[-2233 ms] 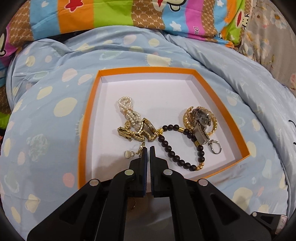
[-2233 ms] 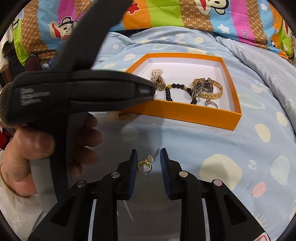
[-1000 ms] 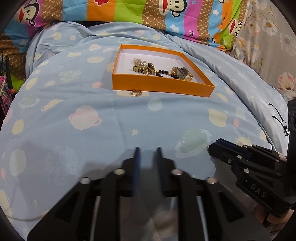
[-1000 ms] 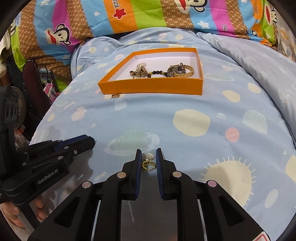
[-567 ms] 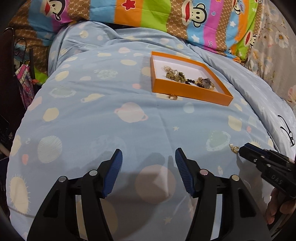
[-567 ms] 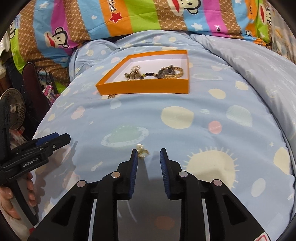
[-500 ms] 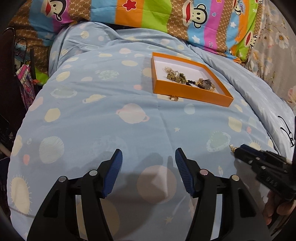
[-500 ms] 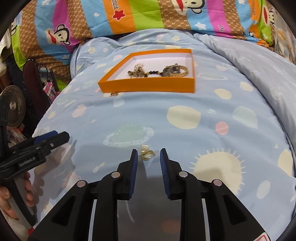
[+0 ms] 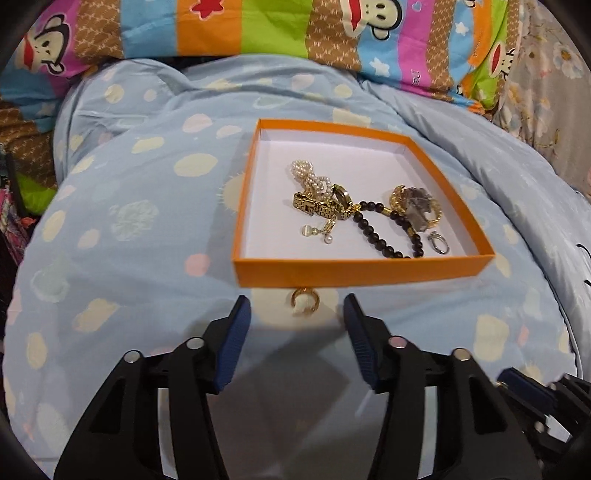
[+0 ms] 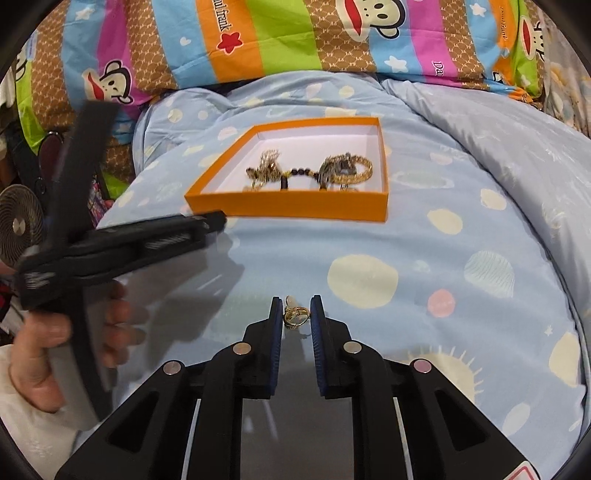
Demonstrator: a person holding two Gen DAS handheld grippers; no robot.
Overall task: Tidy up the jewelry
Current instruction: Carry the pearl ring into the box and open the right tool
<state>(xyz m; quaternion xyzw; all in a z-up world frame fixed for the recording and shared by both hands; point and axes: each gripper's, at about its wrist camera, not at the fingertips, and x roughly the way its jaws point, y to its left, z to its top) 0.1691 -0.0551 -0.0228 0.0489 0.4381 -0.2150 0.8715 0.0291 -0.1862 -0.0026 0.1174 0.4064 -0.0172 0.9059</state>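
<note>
Centre frame: your orange box [image 9: 354, 271] of jewelry rests on the blue planet-print duvet [image 9: 129, 258]; striped monkey bedding [image 9: 258, 26] fills the top. Your left gripper [image 9: 295, 317], jaws closing, straddles a gold ring [image 9: 304, 300] untouched; your right gripper [image 10: 295, 314] clenches another gold ring [image 10: 294, 316].

Bed with pale blue planet-print quilt [image 9: 140, 236], orange box [image 9: 354, 271] resting on it, gold ring [image 9: 304, 301] just before the box
</note>
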